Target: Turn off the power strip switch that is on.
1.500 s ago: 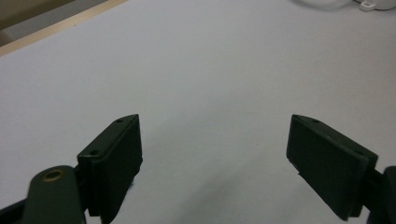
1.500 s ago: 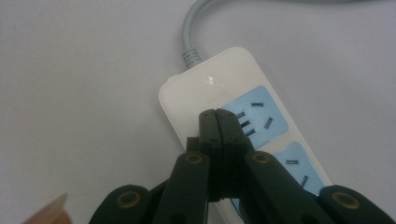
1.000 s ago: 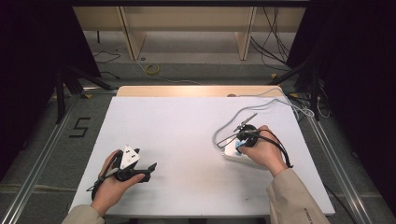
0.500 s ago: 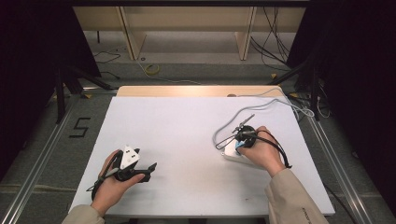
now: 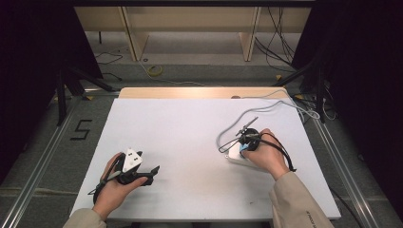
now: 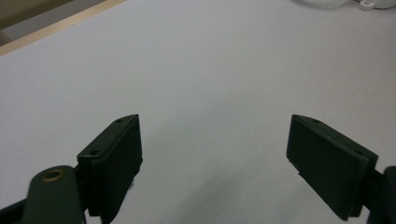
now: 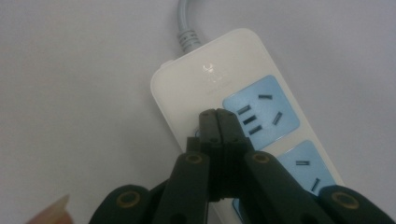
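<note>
Two grippers [image 5: 154, 169] [image 7: 217, 114] (one over power strip [image 7: 210, 74])

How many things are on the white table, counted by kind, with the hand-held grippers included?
Grippers: 2, the left gripper open, the right gripper shut over the strip.
Power strips: 1, a white power strip with blue sockets.
Grey cables: 1, the strip's cable.
Total: 4.

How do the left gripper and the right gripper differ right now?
The left gripper has its jaws spread wide; the right gripper has its jaws pressed together. The left one is over bare table, while the right one's jaw tips are over a white power strip with blue sockets. Both are hand-held, black, and hold nothing.
</note>
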